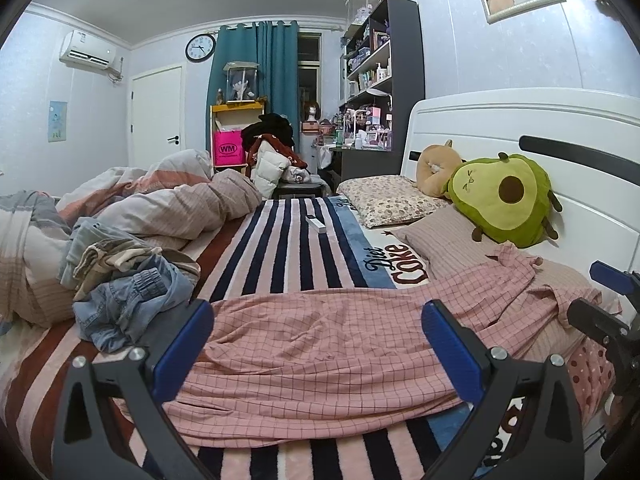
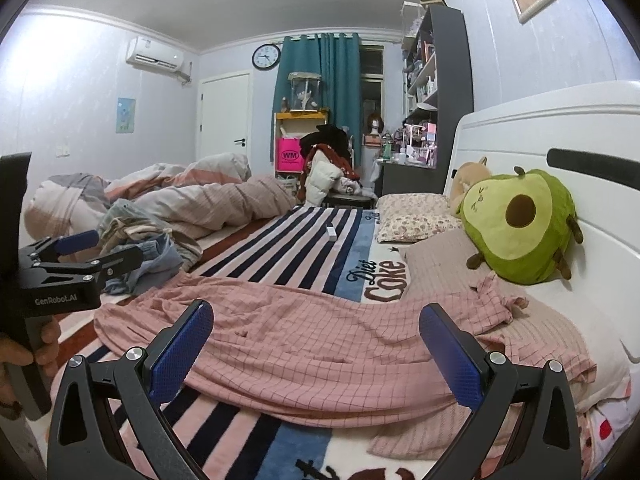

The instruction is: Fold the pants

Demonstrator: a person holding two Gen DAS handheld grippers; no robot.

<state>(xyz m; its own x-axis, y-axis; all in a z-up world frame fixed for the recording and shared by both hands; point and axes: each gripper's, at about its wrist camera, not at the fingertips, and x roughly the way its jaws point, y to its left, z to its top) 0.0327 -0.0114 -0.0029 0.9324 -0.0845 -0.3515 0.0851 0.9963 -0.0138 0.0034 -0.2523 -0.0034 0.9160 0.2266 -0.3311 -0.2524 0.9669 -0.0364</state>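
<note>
Pants (image 1: 320, 344) of pink checked cloth lie spread and rumpled across the striped blanket (image 1: 288, 240) on the bed, one end running up toward the pillows by the headboard (image 1: 500, 128). From left to right: a heap of denim and other clothes (image 1: 120, 292) just beside the pants, a bunched duvet (image 1: 168, 200) behind it, a small white object (image 1: 316, 223) on the stripes, then an avocado plush (image 1: 504, 200) against the headboard. Left claw (image 1: 318, 344) and right claw (image 2: 316, 344) each hover over the pants with blue-padded fingers (image 1: 184, 344) spread wide, holding nothing.
</note>
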